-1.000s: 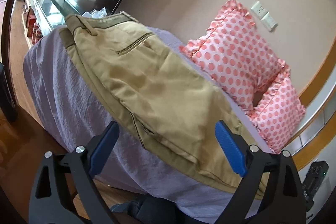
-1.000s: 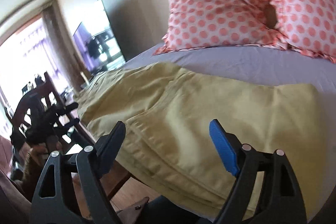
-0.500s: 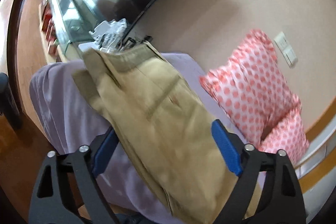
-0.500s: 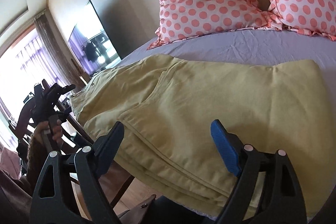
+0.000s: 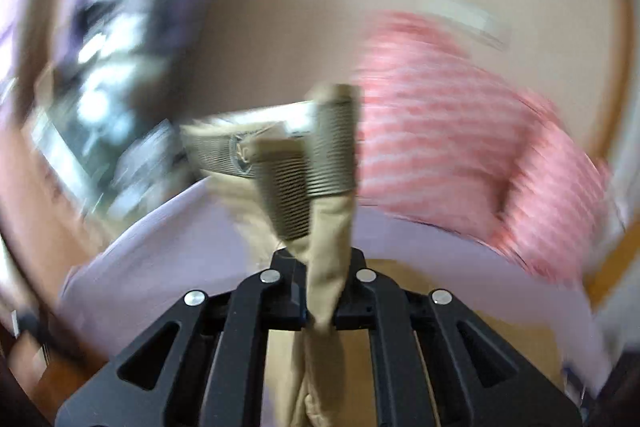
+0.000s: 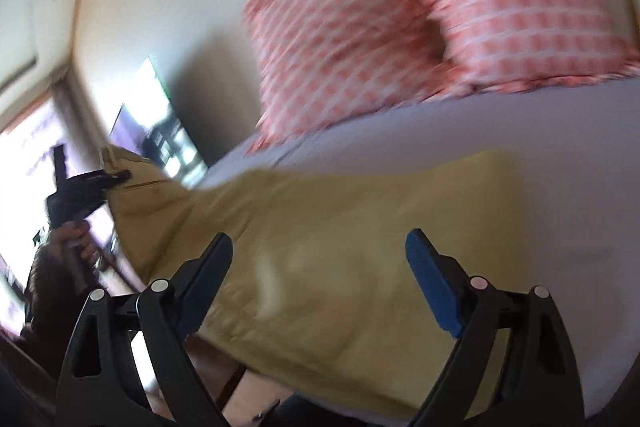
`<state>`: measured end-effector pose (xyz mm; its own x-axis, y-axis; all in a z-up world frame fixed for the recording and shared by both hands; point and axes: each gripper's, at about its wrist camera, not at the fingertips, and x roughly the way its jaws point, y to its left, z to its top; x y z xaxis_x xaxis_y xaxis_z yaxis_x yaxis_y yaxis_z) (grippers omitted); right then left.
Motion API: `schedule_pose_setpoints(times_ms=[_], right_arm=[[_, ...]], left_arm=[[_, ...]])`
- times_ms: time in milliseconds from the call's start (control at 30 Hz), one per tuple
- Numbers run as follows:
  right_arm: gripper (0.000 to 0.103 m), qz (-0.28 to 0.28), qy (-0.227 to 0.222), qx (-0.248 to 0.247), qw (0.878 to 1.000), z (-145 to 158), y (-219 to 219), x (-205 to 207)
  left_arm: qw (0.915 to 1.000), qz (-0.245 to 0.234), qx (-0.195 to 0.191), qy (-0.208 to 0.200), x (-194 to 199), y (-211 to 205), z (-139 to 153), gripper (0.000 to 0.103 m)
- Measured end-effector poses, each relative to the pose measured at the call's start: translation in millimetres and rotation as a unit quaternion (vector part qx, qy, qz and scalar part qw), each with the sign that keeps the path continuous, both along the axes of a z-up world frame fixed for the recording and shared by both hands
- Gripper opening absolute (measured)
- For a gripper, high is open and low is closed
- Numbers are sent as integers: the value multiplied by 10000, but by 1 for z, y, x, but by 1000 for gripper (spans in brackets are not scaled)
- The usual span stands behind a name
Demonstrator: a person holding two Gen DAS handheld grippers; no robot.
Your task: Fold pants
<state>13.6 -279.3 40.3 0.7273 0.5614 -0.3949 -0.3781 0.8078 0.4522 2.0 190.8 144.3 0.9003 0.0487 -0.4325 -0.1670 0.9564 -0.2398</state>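
Note:
Khaki pants [image 6: 340, 247] lie folded along the near edge of a bed with a lilac sheet [image 6: 460, 131]. My left gripper [image 5: 320, 303] is shut on the waistband end of the pants [image 5: 328, 259] and lifts it off the bed; the striped inner waistband [image 5: 320, 155] hangs in front of the camera. In the right wrist view the left gripper [image 6: 116, 179] shows at the far left, pinching the raised waist end. My right gripper [image 6: 320, 283] is open and empty, just above the leg part of the pants. Both views are motion-blurred.
Two pink polka-dot pillows [image 6: 420, 27] lean on the wall at the head of the bed [image 5: 460, 155]. A dark TV [image 6: 160, 131] and a glass cabinet [image 5: 100, 131] stand past the bed's left end. Wooden floor lies below the bed edge.
My left gripper moved to the waist end, shut on it and lifted it off the bed. My right gripper stayed open and shifted slightly over the pants.

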Motion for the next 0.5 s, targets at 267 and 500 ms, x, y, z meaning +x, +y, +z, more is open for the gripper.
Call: schedule_pose_setpoints(times_ms=[267, 500], right_arm=[[90, -1154, 227, 1317, 9843, -3, -109, -14], [90, -667, 1101, 1535, 9797, -26, -119, 22]], left_arm=[[9096, -3848, 1564, 95, -3, -279, -28, 8], [8356, -4668, 2873, 373, -56, -338, -115, 22]])
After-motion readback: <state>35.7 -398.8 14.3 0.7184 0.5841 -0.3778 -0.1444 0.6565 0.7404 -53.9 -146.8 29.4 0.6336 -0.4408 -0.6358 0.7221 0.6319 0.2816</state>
